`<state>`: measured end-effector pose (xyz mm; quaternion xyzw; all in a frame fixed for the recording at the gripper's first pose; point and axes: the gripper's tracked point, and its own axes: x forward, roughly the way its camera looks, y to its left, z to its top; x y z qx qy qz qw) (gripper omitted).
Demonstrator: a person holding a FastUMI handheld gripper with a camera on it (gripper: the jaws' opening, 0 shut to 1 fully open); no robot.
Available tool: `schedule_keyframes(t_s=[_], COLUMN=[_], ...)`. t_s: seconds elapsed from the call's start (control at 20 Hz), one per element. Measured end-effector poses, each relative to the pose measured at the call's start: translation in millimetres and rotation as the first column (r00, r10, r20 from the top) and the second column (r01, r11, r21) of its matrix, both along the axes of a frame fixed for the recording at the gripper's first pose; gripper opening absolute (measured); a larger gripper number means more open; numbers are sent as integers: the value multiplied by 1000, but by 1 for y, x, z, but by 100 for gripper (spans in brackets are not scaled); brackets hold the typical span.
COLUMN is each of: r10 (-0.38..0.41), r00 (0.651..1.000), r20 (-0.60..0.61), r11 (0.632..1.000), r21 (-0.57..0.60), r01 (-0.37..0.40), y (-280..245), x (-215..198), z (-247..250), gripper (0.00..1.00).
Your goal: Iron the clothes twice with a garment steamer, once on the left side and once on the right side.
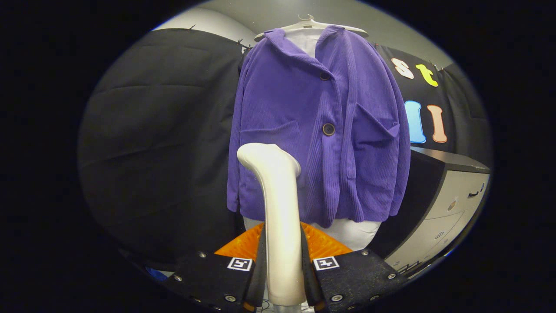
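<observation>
So the gripper is clamped on the steamer, both fingers pressing its white handle from either side. The steamer head sits up in front of the lower left of the purple jacket, looks close to the fabric, can't tell if it's touching. Jacket hangs on a hanger over something white. Cabinet with drawers off to the right.
</observation>
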<state>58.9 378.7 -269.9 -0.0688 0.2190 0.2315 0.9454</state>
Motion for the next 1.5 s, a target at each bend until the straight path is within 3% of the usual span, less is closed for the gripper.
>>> schedule_keyframes(t_s=[0.3, 0.7, 1.1, 1.5], r10=[7, -106, -290, -437], r00=[1000, 987, 928, 848], r20=[-15, 124, 234, 300], r11=[1000, 985, 942, 894], r21=[2, 150, 241, 250], r01=[-7, 87, 233, 372], y=[-33, -125, -242, -341], x=[-34, -21, -8, -14], z=[3, 123, 216, 244], gripper=[37, 37, 36, 36])
